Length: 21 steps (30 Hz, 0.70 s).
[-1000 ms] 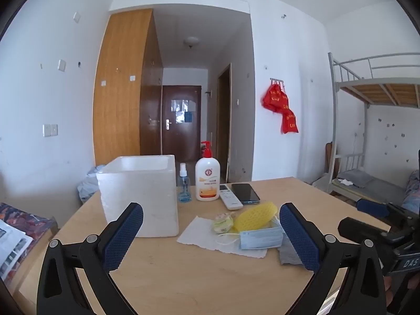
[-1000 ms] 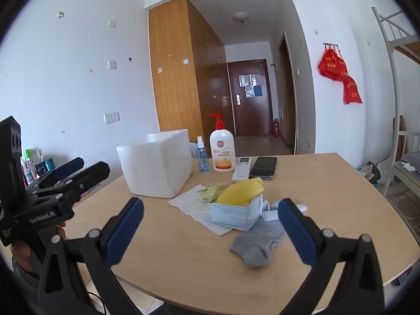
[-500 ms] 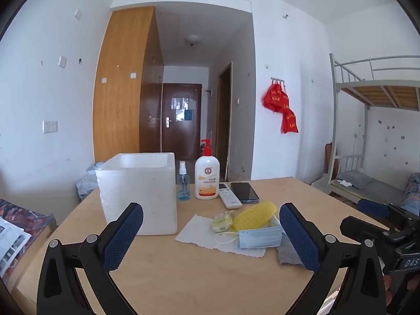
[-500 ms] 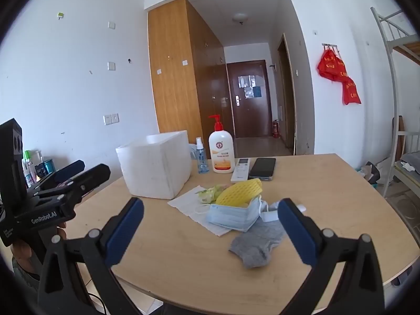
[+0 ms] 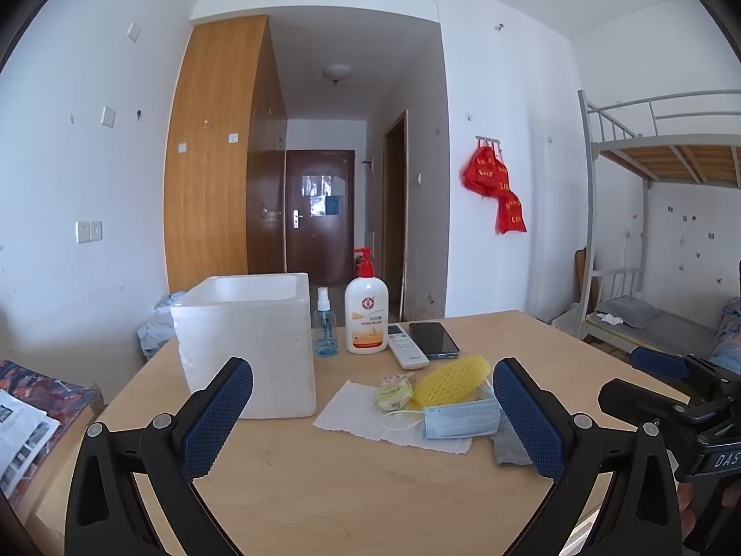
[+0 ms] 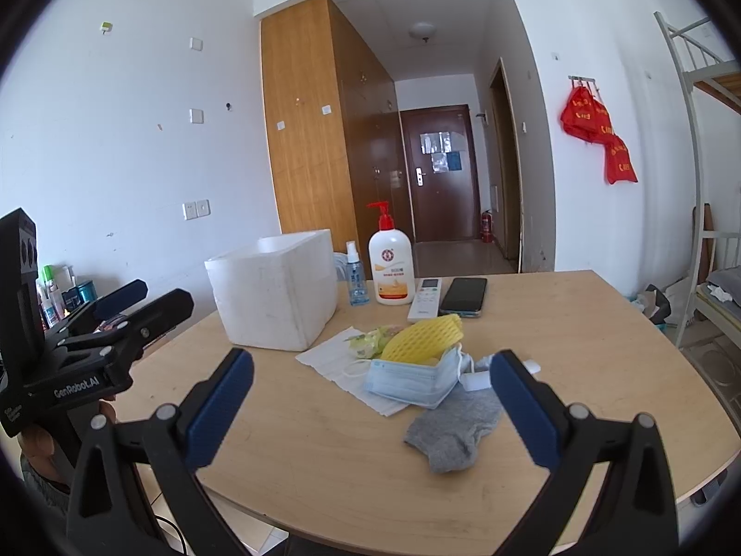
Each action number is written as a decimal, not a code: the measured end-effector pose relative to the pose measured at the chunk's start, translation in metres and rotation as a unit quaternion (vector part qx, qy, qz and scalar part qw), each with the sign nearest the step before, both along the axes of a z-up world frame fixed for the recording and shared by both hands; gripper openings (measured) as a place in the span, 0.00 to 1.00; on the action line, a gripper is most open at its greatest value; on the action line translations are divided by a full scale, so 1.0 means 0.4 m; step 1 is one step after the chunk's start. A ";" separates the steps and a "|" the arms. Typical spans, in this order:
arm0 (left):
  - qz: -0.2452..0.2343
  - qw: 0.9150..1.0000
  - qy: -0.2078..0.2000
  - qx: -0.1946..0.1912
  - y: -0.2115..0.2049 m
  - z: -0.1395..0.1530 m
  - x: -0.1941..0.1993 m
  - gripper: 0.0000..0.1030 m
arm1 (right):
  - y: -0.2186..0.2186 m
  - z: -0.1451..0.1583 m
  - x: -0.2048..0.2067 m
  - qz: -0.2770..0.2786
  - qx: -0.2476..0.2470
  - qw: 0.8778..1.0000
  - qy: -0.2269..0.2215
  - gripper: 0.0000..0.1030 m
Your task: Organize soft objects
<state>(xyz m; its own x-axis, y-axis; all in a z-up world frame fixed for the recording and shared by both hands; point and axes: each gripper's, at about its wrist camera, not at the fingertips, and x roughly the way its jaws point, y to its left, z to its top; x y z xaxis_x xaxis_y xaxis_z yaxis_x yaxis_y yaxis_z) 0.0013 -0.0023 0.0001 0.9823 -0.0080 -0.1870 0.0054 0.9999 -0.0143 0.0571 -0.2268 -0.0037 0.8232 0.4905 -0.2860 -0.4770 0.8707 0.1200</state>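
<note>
Left gripper point(image 5: 373, 410): blue-padded fingers spread wide, nothing between them, held above the near edge of the light wooden tabletop point(image 5: 324, 486). Right gripper point(image 6: 370, 401): likewise fully spread and holding nothing, above the near edge, well apart from the pile.

Soft objects lie in one pile near the middle of the tabletop:
- One white paper tissue point(image 6: 333, 361), flat, partly covered by the rest.
- One yellow foam mesh sleeve point(image 6: 423, 338), resting on the tissue and against the mask.
- One pale blue surgical mask point(image 6: 407, 377), overlapping the tissue's edge; one ear loop point(image 5: 400, 417) shows clearly.
- One grey ankle sock point(image 6: 456, 431), nearest the near edge; in the left wrist view it is mostly hidden behind the right finger.
- One small yellow-green crumpled wrapper point(image 5: 393, 391), print too small to read.
- A small white item point(image 6: 479, 377) tucked between mask and sock; cannot tell what it is.

One white foam box point(image 5: 250, 338) stands toward the left edge, just beside the tissue; its inside is not visible. Toward the far edge: one white pump bottle with red top point(image 5: 366, 317), one small blue spray bottle point(image 5: 325, 324), one white remote control point(image 5: 407, 352), one black phone point(image 5: 433, 339).
</note>
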 end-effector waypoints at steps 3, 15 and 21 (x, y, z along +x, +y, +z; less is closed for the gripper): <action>0.000 1.000 0.001 0.000 0.000 0.000 0.001 1.00 | -0.001 0.000 0.002 0.001 0.000 1.000 0.000 1.00; 0.002 1.000 0.003 0.002 -0.002 0.001 0.003 1.00 | 0.002 -0.005 0.005 0.000 -0.001 1.000 0.001 1.00; 0.000 1.000 0.004 0.001 -0.003 -0.001 0.003 1.00 | 0.004 -0.012 0.008 0.000 0.001 1.000 0.001 1.00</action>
